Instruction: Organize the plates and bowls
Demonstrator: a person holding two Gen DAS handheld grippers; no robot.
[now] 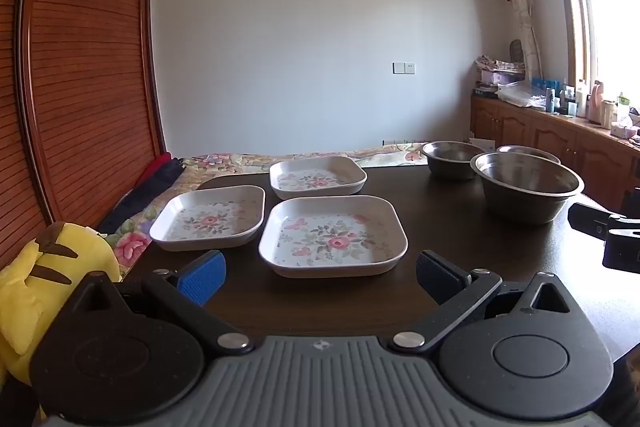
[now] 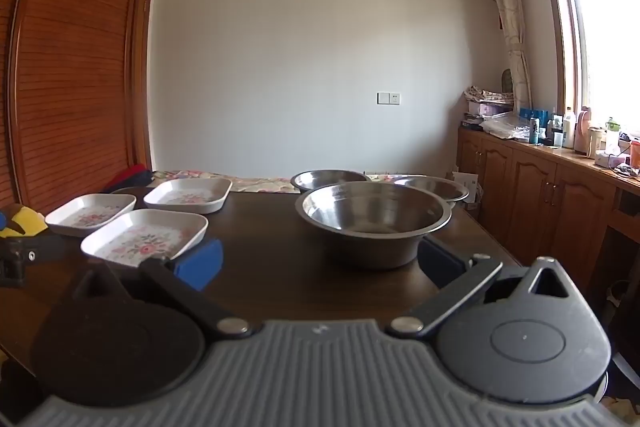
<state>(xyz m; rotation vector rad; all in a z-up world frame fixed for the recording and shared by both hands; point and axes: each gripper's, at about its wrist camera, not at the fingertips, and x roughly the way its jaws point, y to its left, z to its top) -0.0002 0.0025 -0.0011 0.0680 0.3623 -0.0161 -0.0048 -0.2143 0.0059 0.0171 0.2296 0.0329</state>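
Steel bowls (image 2: 374, 223) beside floral plates (image 1: 333, 235)

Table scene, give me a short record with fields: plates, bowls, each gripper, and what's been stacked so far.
table: dark wood
plates: three square floral ones, near, left, far, each lying apart
bowls: three metal ones, near, far left, far right
left gripper: open, empty, facing the near plate
right gripper: open, empty, facing the near bowl
stacked: nothing yet
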